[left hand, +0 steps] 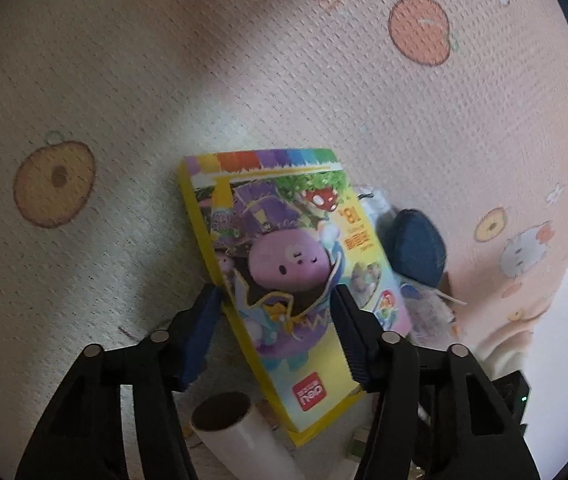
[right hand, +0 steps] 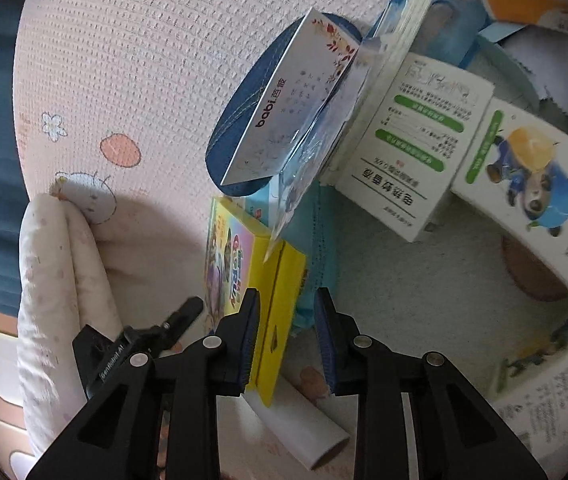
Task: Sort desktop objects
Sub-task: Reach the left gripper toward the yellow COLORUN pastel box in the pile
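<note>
My left gripper (left hand: 278, 296) is shut on a yellow crayon box (left hand: 284, 264) with a purple cartoon figure and holds it tilted above the patterned mat (left hand: 124, 80). The same box shows in the right wrist view (right hand: 268, 280), with the left gripper's finger (right hand: 184, 312) beside it. My right gripper (right hand: 286, 300) is open and empty, its jaws just in front of the box's yellow end. A white tube (left hand: 240, 432) lies below the box and also shows in the right wrist view (right hand: 300, 424).
A white "babi" pack (right hand: 288, 100) sits on a blue oval case (right hand: 244, 120). Open booklets (right hand: 416, 140) and a panda picture book (right hand: 532, 184) lie to the right. A blue pouch (left hand: 416, 248) lies behind the box. A rolled cloth (right hand: 56, 280) lies at left.
</note>
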Demonstrator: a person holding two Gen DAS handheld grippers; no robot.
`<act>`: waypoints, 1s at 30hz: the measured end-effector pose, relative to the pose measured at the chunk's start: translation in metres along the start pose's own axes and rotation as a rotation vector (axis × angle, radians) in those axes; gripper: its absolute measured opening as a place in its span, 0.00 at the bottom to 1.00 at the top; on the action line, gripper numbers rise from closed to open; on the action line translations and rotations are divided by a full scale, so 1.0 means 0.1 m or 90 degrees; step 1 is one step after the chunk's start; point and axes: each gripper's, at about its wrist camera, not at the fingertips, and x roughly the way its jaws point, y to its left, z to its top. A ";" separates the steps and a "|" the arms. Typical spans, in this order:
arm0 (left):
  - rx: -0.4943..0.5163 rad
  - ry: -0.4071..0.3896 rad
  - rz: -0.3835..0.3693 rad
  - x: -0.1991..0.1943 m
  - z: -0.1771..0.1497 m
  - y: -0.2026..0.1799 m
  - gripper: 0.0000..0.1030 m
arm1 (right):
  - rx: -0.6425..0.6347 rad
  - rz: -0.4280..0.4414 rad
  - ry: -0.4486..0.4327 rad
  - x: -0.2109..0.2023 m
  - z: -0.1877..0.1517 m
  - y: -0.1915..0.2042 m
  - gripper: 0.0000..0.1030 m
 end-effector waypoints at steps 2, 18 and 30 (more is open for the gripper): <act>-0.003 0.010 0.008 0.06 -0.03 0.00 0.56 | -0.001 0.009 0.003 0.04 0.01 0.01 0.24; -0.031 -0.002 -0.007 0.14 -0.02 0.02 0.50 | -0.046 0.059 -0.012 0.25 0.10 -0.02 0.26; -0.032 0.007 -0.032 -0.08 -0.13 -0.06 0.38 | -0.253 0.002 -0.059 -0.06 -0.02 0.50 0.19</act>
